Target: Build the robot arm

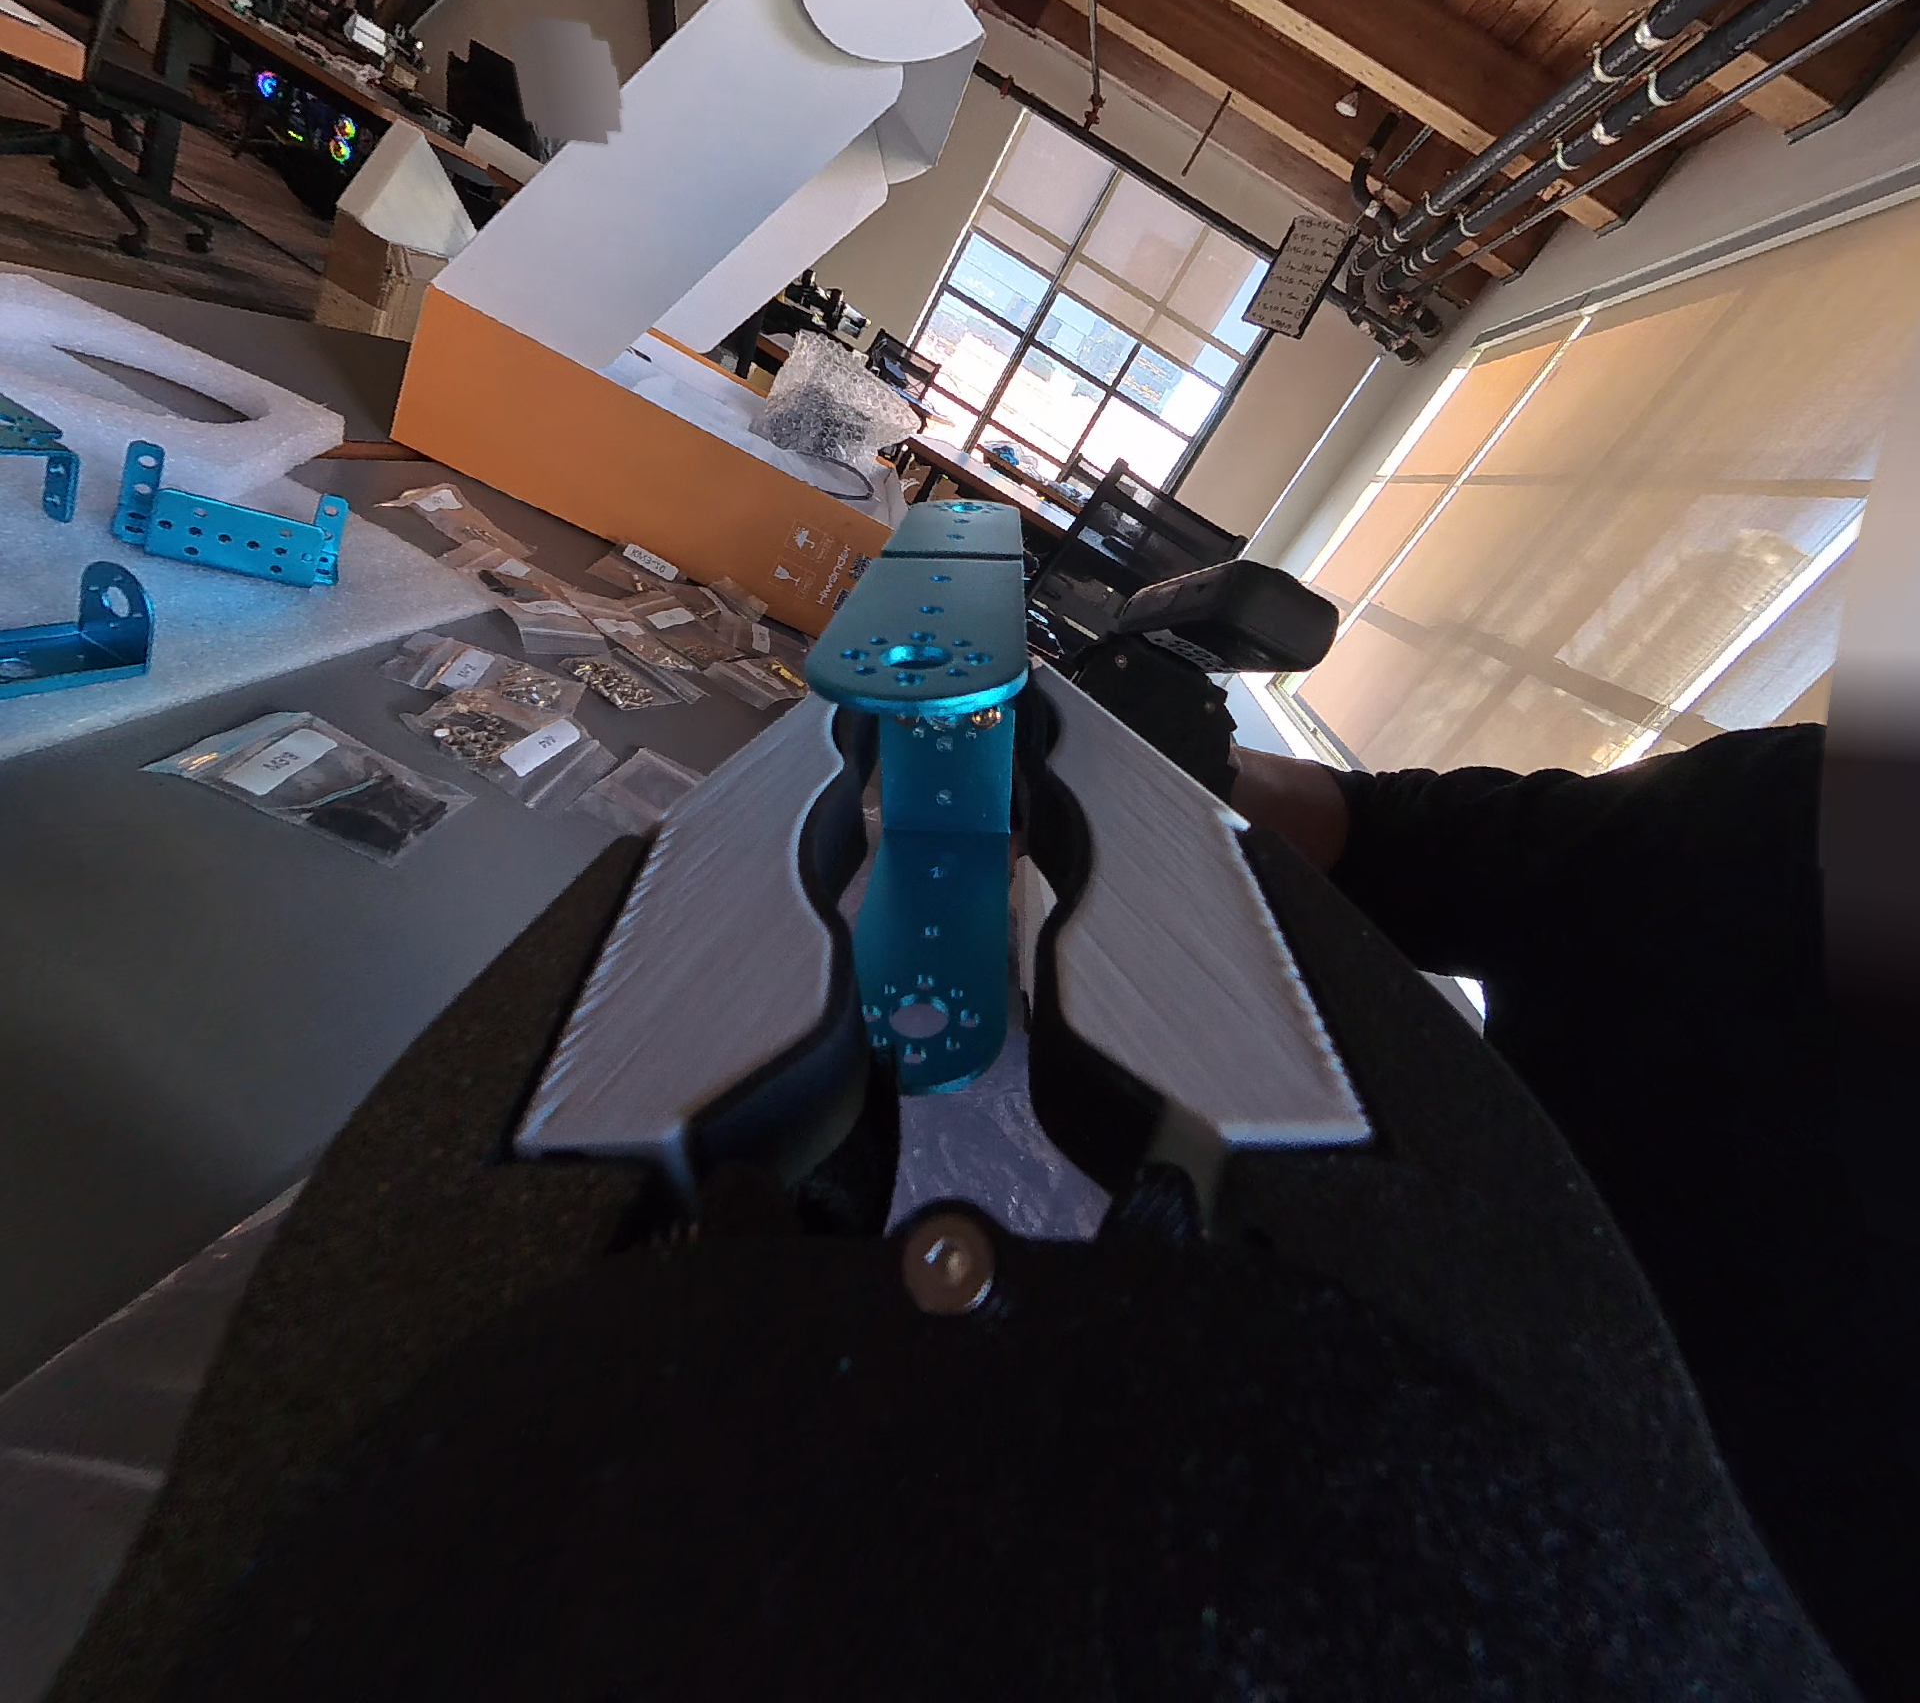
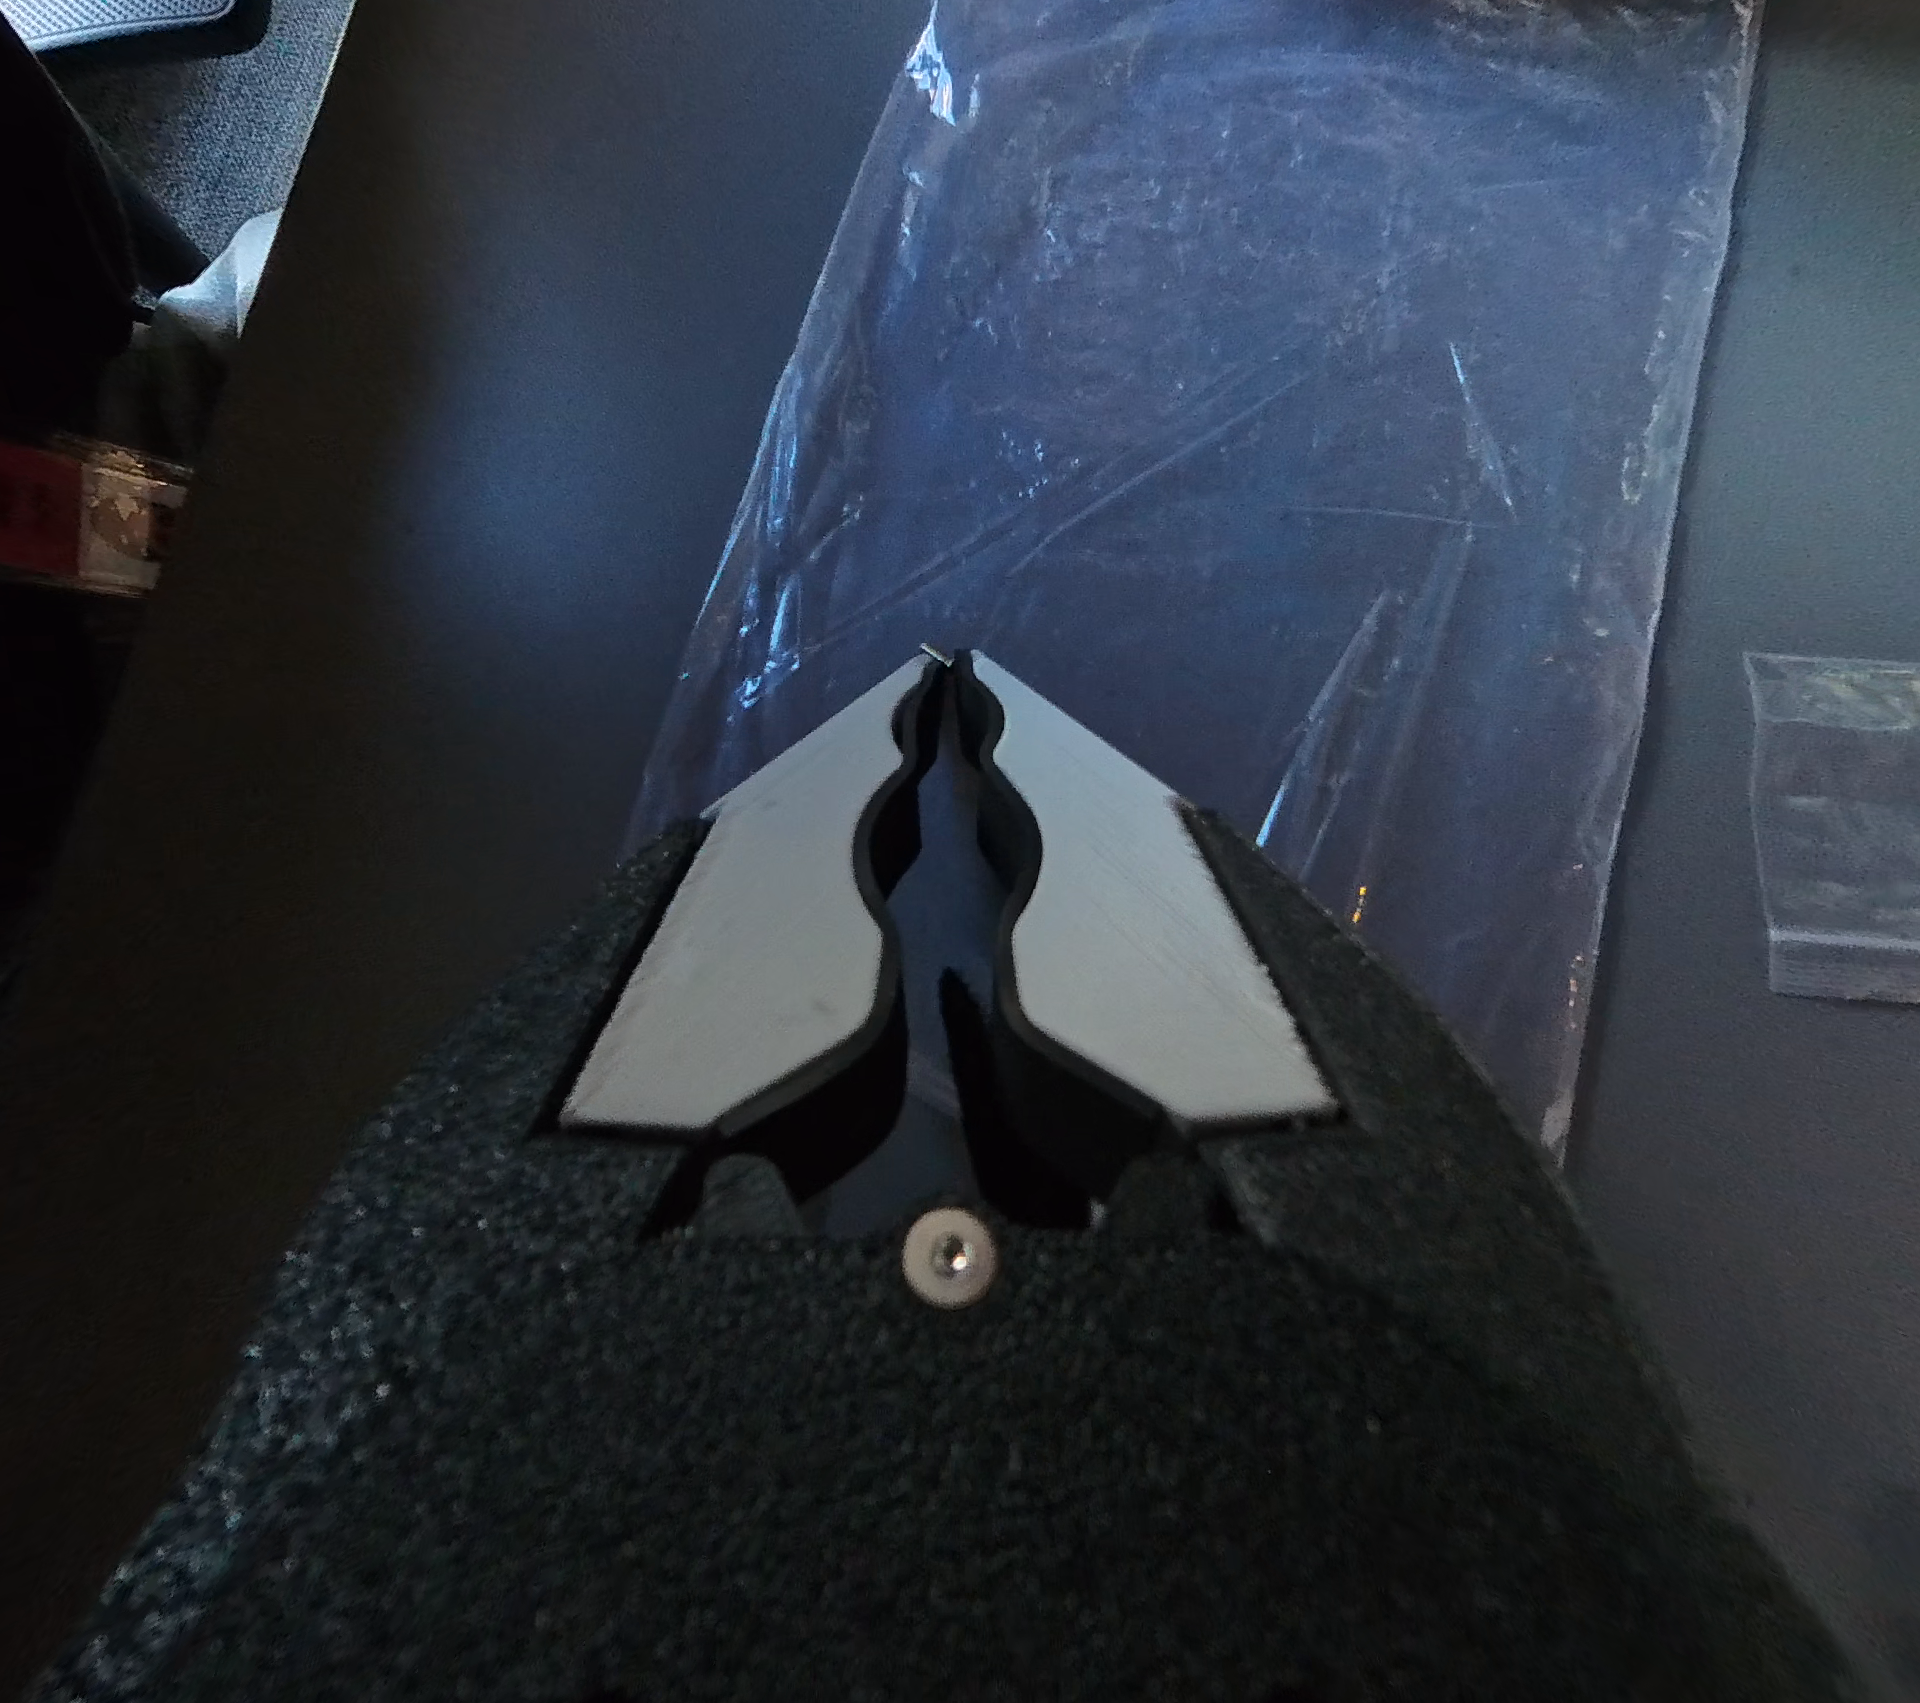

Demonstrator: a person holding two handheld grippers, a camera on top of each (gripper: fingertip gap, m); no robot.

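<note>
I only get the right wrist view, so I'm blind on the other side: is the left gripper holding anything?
Observer: Yes. The left gripper is shut on a blue bracket with rows of holes.
Operator: Are there other parts near it?
Observer: More blue brackets lie on a white foam sheet, on the left of that view.
Operator: Any hardware?
Observer: Small bags of screws are spread on the grey table, in front of an open orange box.
</note>
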